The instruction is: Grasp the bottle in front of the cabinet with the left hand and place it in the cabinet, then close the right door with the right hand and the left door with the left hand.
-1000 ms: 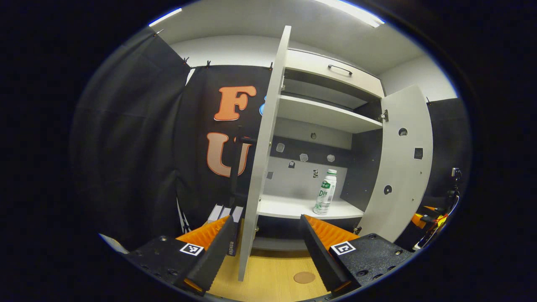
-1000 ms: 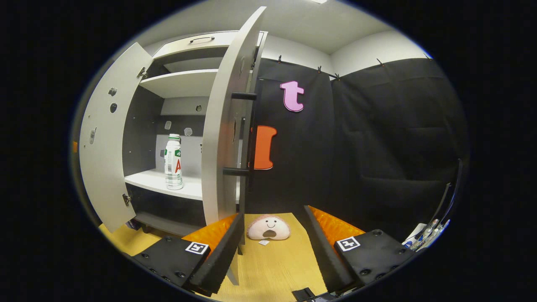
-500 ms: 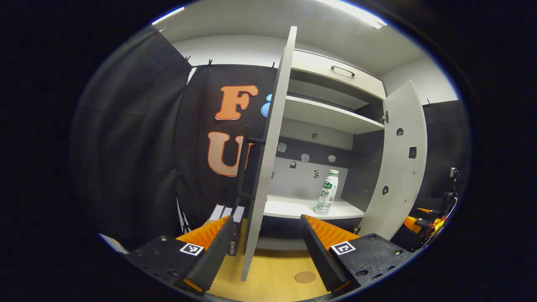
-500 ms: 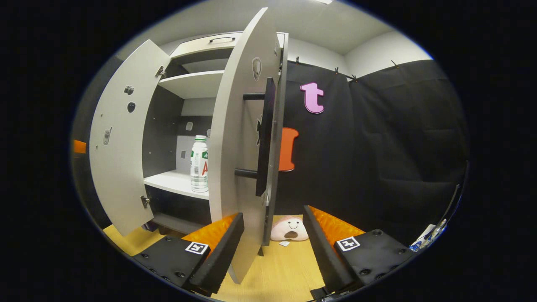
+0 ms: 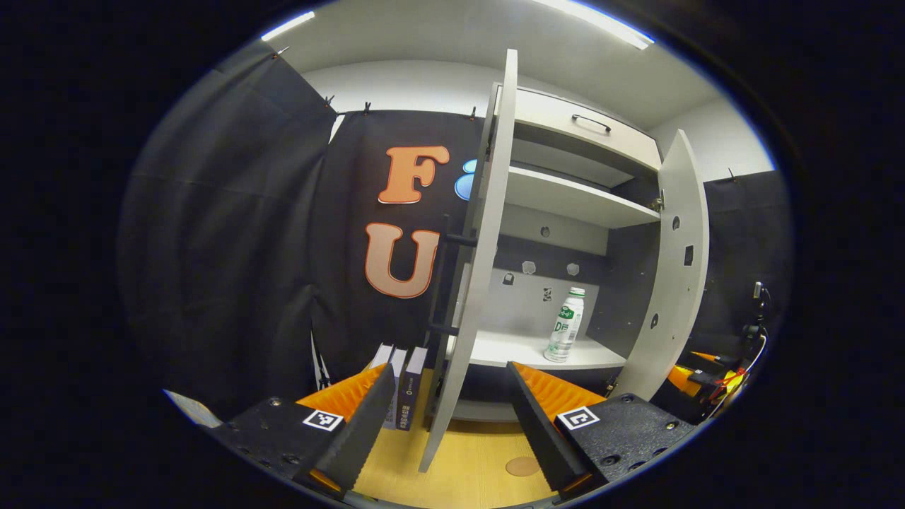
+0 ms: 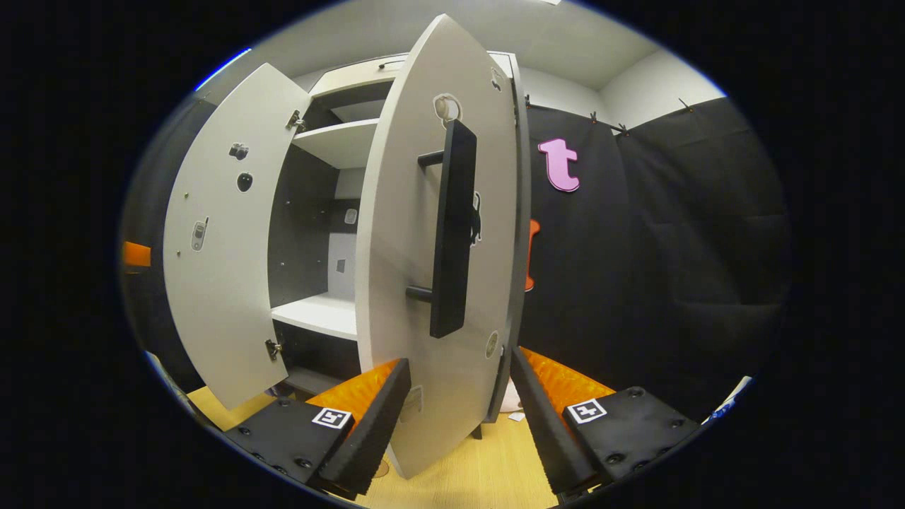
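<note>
**Both doors ajar, bottle on the shelf**

In the left gripper view we see the bottle (image 5: 565, 324) standing upright on the cabinet's (image 5: 565, 201) lower white shelf (image 5: 509, 348), toward its right side and near the dark inner wall. The left door (image 5: 475, 261) stands edge-on to us, a thin flat pale panel, its lower corner hanging over the wooden surface (image 5: 466, 466). Our left gripper (image 5: 447, 410) has its fingers apart, holding nothing, the door's edge passing between them farther off. The right door (image 5: 672, 261) swings partway in, leaving a broad gap over the shelf.

In the right gripper view the right door (image 6: 417, 283) fills the middle, smooth and matte, with a long black bar handle (image 6: 452, 226) (standing off on two short posts). Our right gripper (image 6: 458, 417) has its fingers spread, the door's lower edge between them; we cannot tell whether they touch it. The left door (image 6: 219, 233) stands wide open.
</note>
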A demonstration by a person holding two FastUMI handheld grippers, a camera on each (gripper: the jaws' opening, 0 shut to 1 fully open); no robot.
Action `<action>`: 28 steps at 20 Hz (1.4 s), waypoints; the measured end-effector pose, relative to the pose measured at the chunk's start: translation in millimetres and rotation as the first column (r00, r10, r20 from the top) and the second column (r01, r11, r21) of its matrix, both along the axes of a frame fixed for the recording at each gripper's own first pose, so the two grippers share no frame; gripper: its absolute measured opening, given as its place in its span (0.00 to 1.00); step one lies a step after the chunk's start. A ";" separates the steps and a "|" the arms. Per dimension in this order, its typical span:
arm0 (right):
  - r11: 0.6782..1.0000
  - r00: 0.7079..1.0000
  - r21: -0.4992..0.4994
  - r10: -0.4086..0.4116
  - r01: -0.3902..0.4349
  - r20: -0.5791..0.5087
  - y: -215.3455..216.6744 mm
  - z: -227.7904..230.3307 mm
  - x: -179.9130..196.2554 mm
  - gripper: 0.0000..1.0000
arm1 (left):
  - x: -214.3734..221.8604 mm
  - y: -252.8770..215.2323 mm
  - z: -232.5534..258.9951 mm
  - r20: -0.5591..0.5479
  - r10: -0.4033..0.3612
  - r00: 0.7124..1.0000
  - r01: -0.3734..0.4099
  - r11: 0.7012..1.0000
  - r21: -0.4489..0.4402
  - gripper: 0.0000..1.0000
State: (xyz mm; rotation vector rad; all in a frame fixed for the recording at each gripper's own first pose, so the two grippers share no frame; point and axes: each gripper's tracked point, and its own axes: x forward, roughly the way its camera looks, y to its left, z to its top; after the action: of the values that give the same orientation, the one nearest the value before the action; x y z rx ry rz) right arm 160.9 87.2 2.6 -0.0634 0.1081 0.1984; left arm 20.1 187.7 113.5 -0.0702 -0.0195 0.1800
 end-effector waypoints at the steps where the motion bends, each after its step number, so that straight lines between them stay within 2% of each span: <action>1: 1.000 1.000 0.003 0.012 -0.012 -0.002 5.9 0.1 2.8 0.95 | -2.6 1.6 -1.0 0.000 0.003 1.000 -0.003 1.000 -0.005 0.95; 5: 0.997 0.997 0.030 0.070 -0.069 -0.024 10.6 -1.3 2.7 0.95 | -7.9 4.3 -2.7 -0.001 0.018 1.000 -0.018 1.000 -0.005 0.95; 6: 0.997 0.997 0.031 0.077 -0.077 -0.021 11.7 -0.5 1.5 0.95 | -9.3 5.9 -3.4 -0.003 0.024 1.000 -0.024 1.000 -0.002 0.93; 11: 0.996 0.996 0.002 0.090 -0.090 0.016 -4.4 10.4 -17.6 0.95 | -16.3 16.7 -5.3 -0.006 0.058 0.998 -0.058 0.998 -0.002 0.95; 16: 0.997 0.997 0.024 0.071 -0.072 0.029 -29.3 28.6 -37.7 0.95 | -18.8 25.1 -12.5 -0.018 0.079 0.997 -0.079 0.997 -0.008 0.93; 17: 0.997 0.997 0.026 0.065 -0.066 0.033 -32.3 32.1 -39.2 1.00 | -17.7 27.0 -14.0 -0.021 0.082 0.996 -0.082 0.997 -0.008 0.95; 18: 0.998 0.998 0.026 0.058 -0.059 0.037 -35.3 35.9 -39.3 0.95 | -16.8 28.5 -14.8 -0.024 0.086 0.996 -0.086 0.996 -0.006 0.95; 28: 1.000 0.998 0.012 -0.018 0.017 0.065 -83.4 58.6 -61.9 0.95 | 1.8 44.7 -29.9 -0.041 0.083 0.996 -0.084 0.996 -0.034 0.95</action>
State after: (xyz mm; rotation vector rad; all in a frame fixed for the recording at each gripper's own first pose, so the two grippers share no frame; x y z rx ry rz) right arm 98.9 3.8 61.1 -0.0577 0.0424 0.1796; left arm 21.9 232.5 83.6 -0.1013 0.0203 0.2651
